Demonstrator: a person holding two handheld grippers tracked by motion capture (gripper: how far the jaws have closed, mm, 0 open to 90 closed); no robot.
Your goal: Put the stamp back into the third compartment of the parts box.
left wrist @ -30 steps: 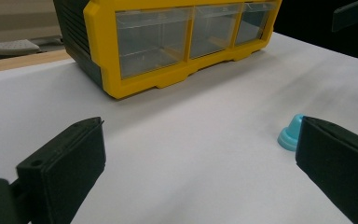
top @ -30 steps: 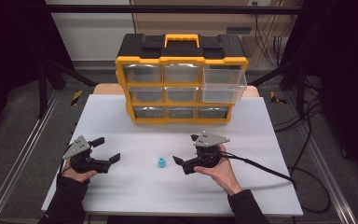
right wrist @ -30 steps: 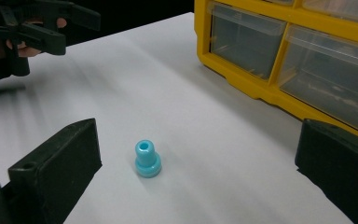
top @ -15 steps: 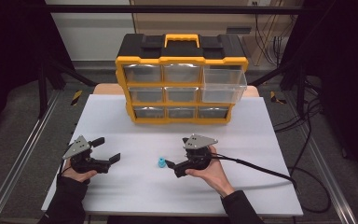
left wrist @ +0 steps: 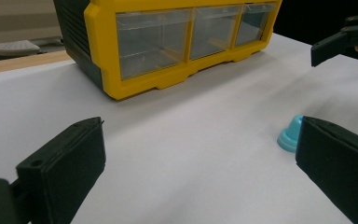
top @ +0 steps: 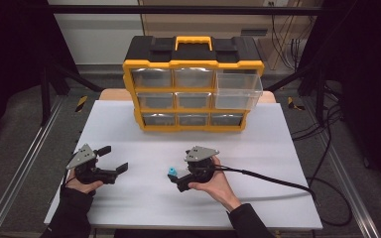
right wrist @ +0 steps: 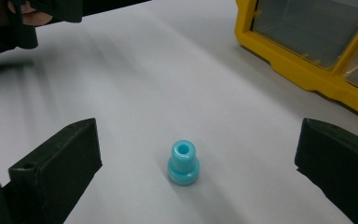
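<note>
**Blue piece between spread jaws**

Black jaws of the right gripper (right wrist: 193, 172) stand wide apart, nothing held, with one small blue spool-shaped piece (right wrist: 183, 163) upright on the white table (top: 278, 148) between and just ahead of them. The left gripper (top: 114, 158) rests well apart on the table, jaws open too. Behind stands one yellow-and-black organiser (top: 193, 82) with nine clear drawers, its top-right drawer (top: 238, 89) pulled out.
</note>
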